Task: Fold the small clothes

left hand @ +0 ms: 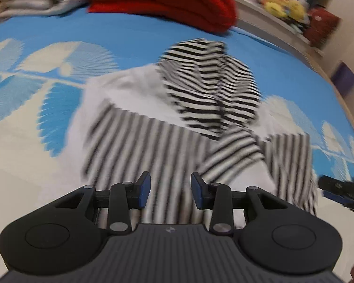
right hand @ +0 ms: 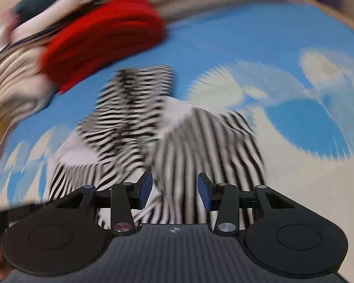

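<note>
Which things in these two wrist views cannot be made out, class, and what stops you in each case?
- Striped garment: its near hem, left wrist view, hidden behind the left tongs.
- Clothes pile beside the red stack: right wrist view, motion blur smears the items together.
- Yellow toys: left wrist view, too small and blurred to identify.
- Dark object: left wrist view, cut off by the right edge.
</note>
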A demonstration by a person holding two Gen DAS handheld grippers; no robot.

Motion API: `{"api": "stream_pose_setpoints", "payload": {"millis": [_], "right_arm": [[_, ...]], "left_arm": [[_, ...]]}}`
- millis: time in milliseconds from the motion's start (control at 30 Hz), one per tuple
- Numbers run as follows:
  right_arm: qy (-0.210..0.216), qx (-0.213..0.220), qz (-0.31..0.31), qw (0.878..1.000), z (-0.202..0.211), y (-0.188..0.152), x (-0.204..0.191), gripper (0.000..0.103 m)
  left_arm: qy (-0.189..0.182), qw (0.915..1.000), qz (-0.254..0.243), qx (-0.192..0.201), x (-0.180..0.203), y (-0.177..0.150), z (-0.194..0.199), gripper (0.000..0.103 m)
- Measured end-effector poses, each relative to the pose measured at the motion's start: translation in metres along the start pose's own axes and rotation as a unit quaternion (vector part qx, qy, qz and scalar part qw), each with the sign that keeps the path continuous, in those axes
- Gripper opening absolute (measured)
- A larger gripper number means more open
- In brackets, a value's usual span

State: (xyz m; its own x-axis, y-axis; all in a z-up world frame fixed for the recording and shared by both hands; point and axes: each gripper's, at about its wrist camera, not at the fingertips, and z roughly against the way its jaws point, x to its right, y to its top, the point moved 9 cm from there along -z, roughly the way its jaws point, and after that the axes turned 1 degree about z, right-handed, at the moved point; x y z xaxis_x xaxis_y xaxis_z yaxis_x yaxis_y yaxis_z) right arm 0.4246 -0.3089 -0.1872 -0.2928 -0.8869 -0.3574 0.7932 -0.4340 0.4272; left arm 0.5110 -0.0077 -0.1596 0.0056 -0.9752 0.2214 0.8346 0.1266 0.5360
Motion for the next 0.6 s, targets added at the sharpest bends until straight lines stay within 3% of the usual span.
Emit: {"api": "stream_pose_setpoints", "payload": {"millis": [133,267,367,500,533,567,600], "right_arm": [[-0.025,-0.017,-0.046,0.998,-0.002,-0.007,0.018,0.044],[-0.037,-0.012,-0.056,0.998,-0.001,0.002,0.026,0.044],[-0.039,-0.003,-0.059,0.997,0.004,0.009,0.029,0.044],[-0.042,0.004,-0.049,0.998,0.005,0.016,0.026,0.044],[-0.041,0.003,-0.049,0.998,0.003,0.017,0.026,0.044],[-0.040,0.001,-0.050,0.998,0.003,0.018,0.025,0.044],[-0.039,0.000,-0.050,0.998,0.002,0.017,0.025,0.044]], "left_arm": [[-0.044,0.9972,-0.060,-0.001,0.044,-0.010,-0.008,0.041],[-0.059,0.9930,-0.100,-0.019,0.077,-0.028,-0.023,0.041],[-0.051,0.9886,-0.137,-0.037,0.095,-0.045,-0.038,0.041],[-0.006,0.9751,-0.219,-0.035,0.105,-0.061,-0.051,0.040],[0.000,0.9737,-0.226,-0.029,0.105,-0.061,-0.051,0.028],[0.005,0.9744,-0.223,-0.023,0.103,-0.059,-0.049,0.006],[0.004,0.9772,-0.211,-0.021,0.100,-0.054,-0.046,0.005]]}}
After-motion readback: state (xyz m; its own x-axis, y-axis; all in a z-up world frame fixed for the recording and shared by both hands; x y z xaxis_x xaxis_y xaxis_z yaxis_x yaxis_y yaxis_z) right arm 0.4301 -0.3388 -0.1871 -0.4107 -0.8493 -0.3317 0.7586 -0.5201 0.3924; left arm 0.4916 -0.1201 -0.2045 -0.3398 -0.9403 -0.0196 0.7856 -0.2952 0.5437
